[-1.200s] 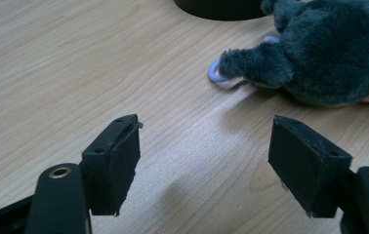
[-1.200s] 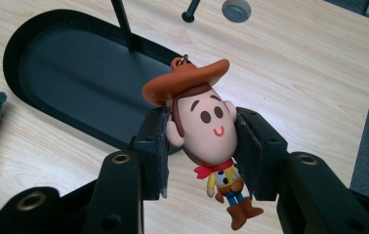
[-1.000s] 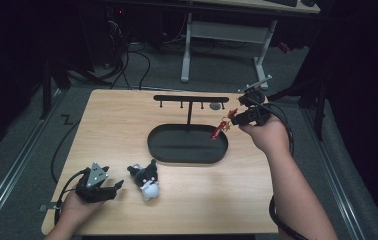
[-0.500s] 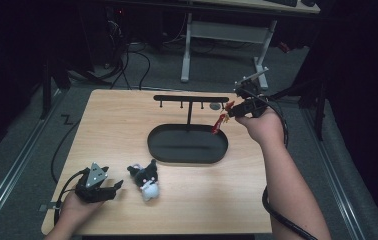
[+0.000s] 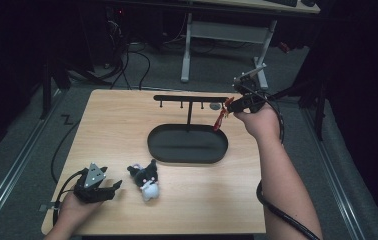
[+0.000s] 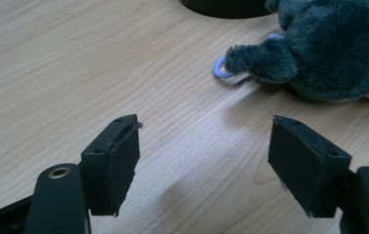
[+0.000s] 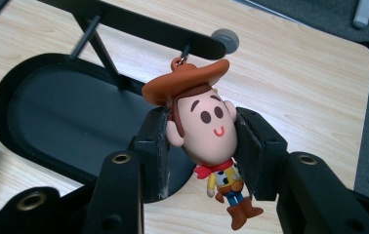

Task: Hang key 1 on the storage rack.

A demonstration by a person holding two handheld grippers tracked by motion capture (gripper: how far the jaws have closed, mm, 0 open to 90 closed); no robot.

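**High view.**
- Worktop (image 5: 127, 130): pale wood with rounded corners and open floor beyond every edge.
- Black hanger stand (image 5: 189, 98): a cross-bar with short pegs on a post, set in an oval tray base (image 5: 187, 145) at mid-worktop.
- Right tongs (image 5: 229, 105): held at the bar's right end, clamped on a small cowboy keychain figure (image 5: 220, 119) that hangs just beside the end peg. Judged as a hanging step, the loop being brought to the peg.
- Left tongs (image 5: 114, 186): resting low near the front left corner, next to a grey-and-white plush toy (image 5: 144, 181). They are apart and not touching, and likely parked while the other hand works.
- Free room: a bare surface to the left of the stand and another across the front right.

**Left gripper view.**
- Left tongs (image 6: 204, 165): spread wide with nothing between them and bare wood beneath.
- Plush toy (image 6: 319, 53): lies ahead at upper right, with a pale ring (image 6: 220, 68) at its near tip. The approach to the ring looks unobstructed.

**Right gripper view.**
- Right tongs (image 7: 199, 151): both pads press the sides of the cowboy keychain figure (image 7: 204, 122) at its head, which keeps the hat and its top loop (image 7: 177, 63) free.
- The loop sits just under the end of the hanger stand (image 7: 138, 29), at a peg; whether it is hooked on cannot be told.
- The tray base (image 7: 26, 78) lies below left, and the worktop's right edge is close behind, so there is little spare room on that side.
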